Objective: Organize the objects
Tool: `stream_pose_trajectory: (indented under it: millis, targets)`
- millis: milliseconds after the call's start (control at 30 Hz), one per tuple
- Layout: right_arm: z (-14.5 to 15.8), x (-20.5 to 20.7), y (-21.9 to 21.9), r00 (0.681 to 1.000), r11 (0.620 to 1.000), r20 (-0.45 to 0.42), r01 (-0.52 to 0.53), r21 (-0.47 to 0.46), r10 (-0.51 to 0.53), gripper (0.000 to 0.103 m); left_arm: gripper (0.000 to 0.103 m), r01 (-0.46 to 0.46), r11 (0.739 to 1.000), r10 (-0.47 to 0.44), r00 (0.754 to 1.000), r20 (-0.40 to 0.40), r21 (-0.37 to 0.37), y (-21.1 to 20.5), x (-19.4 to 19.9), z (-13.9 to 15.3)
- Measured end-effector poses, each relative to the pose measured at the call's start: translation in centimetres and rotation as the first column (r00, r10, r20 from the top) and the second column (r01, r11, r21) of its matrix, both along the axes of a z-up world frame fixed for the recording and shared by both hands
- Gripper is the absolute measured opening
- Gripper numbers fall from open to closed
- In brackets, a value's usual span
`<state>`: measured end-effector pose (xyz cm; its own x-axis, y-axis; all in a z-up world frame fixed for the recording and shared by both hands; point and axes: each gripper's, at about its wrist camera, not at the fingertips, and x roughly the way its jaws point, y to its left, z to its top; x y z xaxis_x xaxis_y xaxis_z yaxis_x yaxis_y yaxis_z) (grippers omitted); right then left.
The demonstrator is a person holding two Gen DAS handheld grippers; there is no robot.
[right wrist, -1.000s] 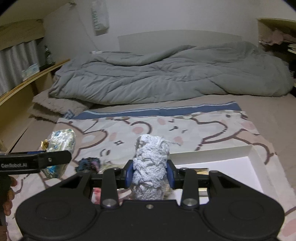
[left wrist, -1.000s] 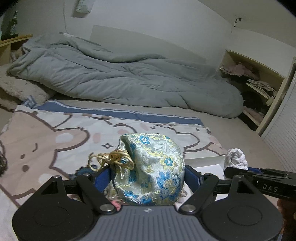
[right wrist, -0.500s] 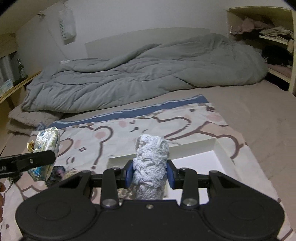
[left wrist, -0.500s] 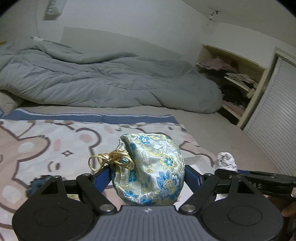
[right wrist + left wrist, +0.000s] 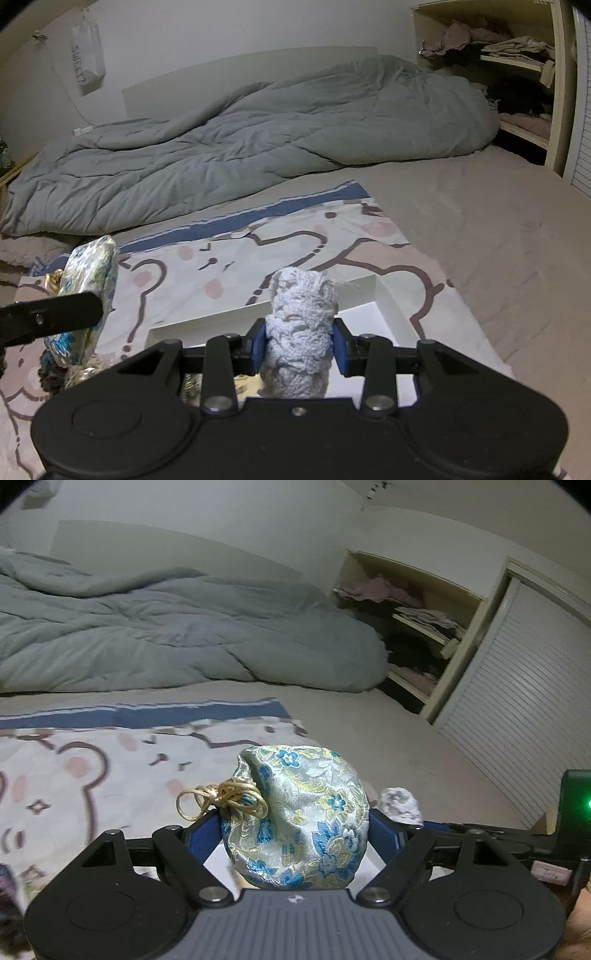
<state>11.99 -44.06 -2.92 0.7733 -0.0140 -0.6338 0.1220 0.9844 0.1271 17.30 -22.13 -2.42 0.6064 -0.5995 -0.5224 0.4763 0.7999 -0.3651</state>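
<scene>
My left gripper [image 5: 295,829] is shut on a blue and gold floral drawstring pouch [image 5: 299,819] with a gold cord knot on its left. The pouch also shows at the left of the right wrist view [image 5: 90,280]. My right gripper [image 5: 300,345] is shut on a rolled pale grey-white knitted cloth [image 5: 301,332], held upright above a shallow white box [image 5: 384,299] on the cartoon bear blanket [image 5: 295,243]. The cloth roll also shows in the left wrist view [image 5: 400,805], just right of the pouch.
A rumpled grey duvet [image 5: 258,140] lies across the back of the bed. Open shelves with clothes [image 5: 417,613] and a slatted white door [image 5: 524,701] stand to the right. A dark blue item and gold bits [image 5: 55,373] lie on the blanket left of the box.
Both grippers have swung to the right with their loads still held. The white box now lies under the right gripper, and the left view now faces the shelves and slatted door.
</scene>
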Motion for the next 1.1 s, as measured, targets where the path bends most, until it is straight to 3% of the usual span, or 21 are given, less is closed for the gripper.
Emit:
stream_pose_trajectory:
  millis: [133,333,467,567,767,967,1100]
  targets:
    - [-0.7,1.3,-0.9,1.0,0.999,-0.011,0.026,-0.018,-0.027,0.038,0.083,0.096,0.994,-0.098,0.995,-0.034,-0.06,-2.1,1.7,-1.9]
    - [-2.0,3.1,-2.4,0.998,0.998,-0.03,0.056,-0.04,-0.057,0.038,0.083,0.192,0.979,-0.196,0.978,-0.076,-0.063,-4.9,4.0,-5.4]
    - [-2.9,4.2,-3.5,0.994,0.994,-0.038,0.101,-0.042,-0.102,0.038,0.083,0.279,0.96,-0.281,0.954,-0.103,-0.028,-6.3,5.5,-8.5]
    - [-3.6,4.7,-4.3,0.992,0.993,-0.047,0.111,-0.039,-0.113,0.038,0.083,0.367,0.93,-0.364,0.925,-0.105,0.01,-7.6,5.4,-10.7]
    - [-5.4,5.9,-4.7,0.989,0.993,-0.095,0.106,-0.056,-0.111,0.038,0.083,0.421,0.907,-0.414,0.901,-0.129,0.031,-9.3,6.5,-13.6]
    - [-7.2,7.3,-4.2,0.986,0.994,-0.139,0.078,-0.074,-0.088,0.038,0.083,0.402,0.886,-0.39,0.916,-0.098,0.23,-10.5,7.0,-15.0]
    - [-7.8,8.1,-3.3,0.987,0.994,-0.152,0.046,-0.097,-0.061,0.038,0.083,0.342,0.916,-0.326,0.939,-0.107,0.208,-9.5,8.3,-15.2]
